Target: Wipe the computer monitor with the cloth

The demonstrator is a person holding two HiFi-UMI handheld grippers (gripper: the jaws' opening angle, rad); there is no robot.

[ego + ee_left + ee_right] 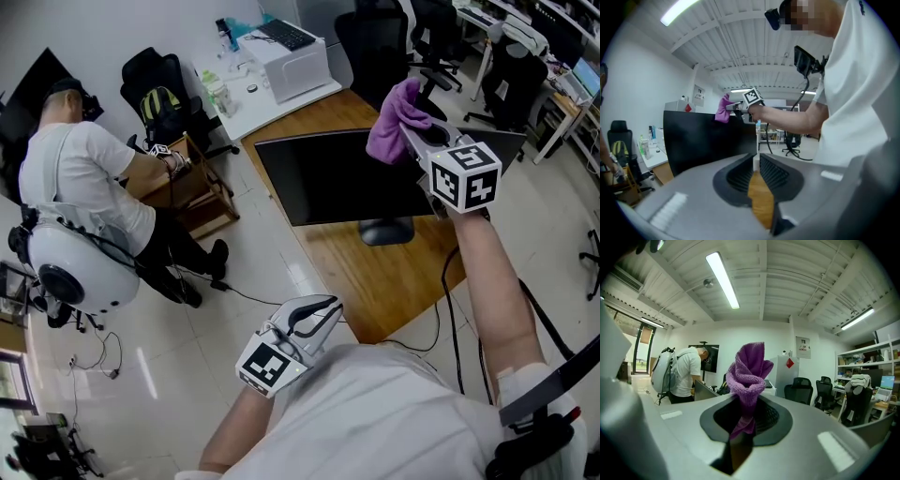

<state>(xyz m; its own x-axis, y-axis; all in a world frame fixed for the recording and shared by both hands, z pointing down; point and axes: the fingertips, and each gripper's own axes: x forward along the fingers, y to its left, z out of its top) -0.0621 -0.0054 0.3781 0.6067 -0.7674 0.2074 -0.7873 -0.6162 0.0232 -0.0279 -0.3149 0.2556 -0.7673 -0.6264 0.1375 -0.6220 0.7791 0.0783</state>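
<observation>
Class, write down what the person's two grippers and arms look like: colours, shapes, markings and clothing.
Both the left gripper and the right gripper have pale grey-white bodies, with black ribbed pads lining two tapered jaws. Each carries a white cube printed with black square markers. The person wears a white short-sleeved shirt; the forearms are bare.

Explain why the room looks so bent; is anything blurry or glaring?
Both gripper views are wide-angle, so ceiling and walls curve. Right gripper view: the ceiling lamp burns out white; the purple cloth is sharp. Left gripper view: the left gripper looks soft up close, and a mosaic hides a face. Head view: evenly lit, the monitor dark, glare-free.
</observation>
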